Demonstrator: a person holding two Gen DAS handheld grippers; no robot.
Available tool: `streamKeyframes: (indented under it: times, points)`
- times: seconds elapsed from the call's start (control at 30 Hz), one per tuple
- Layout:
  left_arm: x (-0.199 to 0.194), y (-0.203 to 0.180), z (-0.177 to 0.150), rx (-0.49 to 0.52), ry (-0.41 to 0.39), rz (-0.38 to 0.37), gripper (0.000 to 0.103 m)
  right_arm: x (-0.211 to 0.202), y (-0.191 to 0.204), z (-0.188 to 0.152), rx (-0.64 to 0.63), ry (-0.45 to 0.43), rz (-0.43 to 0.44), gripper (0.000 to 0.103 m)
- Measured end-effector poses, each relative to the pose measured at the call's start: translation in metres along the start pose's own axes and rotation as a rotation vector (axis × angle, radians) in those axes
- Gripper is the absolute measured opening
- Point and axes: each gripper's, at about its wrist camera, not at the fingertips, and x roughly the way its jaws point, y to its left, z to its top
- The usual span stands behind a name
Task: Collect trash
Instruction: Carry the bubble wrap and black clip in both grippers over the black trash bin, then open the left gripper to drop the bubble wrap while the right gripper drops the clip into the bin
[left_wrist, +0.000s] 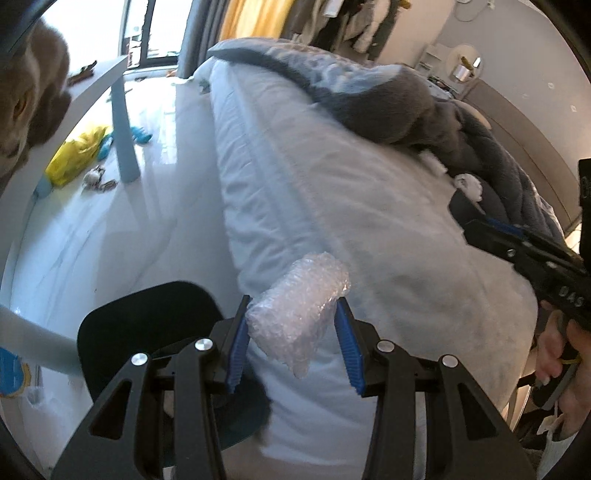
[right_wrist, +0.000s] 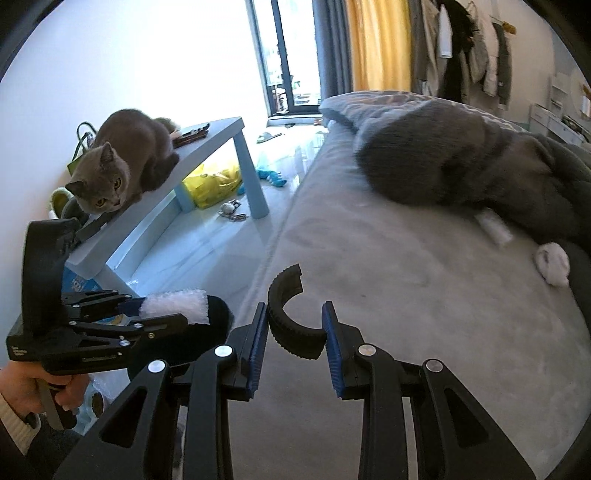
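**Both tools loaded; black bin lies to the near left, beside the bed**

Left tool (left_wrist: 291, 325): pinching a roll of bubble wrap (left_wrist: 297, 308) between its blue pads. The roll's long axis runs slantwise across the gap, one end poking up and to the right, the other hanging toward the camera. In the right wrist view, the roll sits directly above the open mouth of the black bin (right_wrist: 218, 325).

Right tool (right_wrist: 295, 334): pinching a curved black rubber piece (right_wrist: 286, 317), ribbed on its outer face, shaped like part of a ring. The arc opens upward and to the right; its lower bend is the part held between the pads. The tool hangs over the near part of the bed (right_wrist: 424, 295).

Governing relation: the bin stands on the floor, at the near left edge of the bed. The left tool is the nearer one and appears already in line with the opening. The right tool is to the right of the bin and would need to travel left.

Remaining items: a white crumpled wad (right_wrist: 552, 266) lies far right on the bed, near the grey blanket (right_wrist: 461, 158).

Hazard: a grey cat (right_wrist: 122, 162) crouches on the blue desk (right_wrist: 207, 147), close to the bin.
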Motion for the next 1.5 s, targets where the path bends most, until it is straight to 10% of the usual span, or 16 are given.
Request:
streamKeyframes:
  times: [1.0,1.5]
  points:
    - [0.066,0.140,-0.084,-0.230,0.372,0.054,0.048,0.088,0.130,0.010,-0.138,0.161,0.129,0.030]
    - [0.039,0.156,-0.087,-0.231,0.344,0.028,0.066,0.132,0.145,-0.004,-0.125,0.264,0.136,0.030]
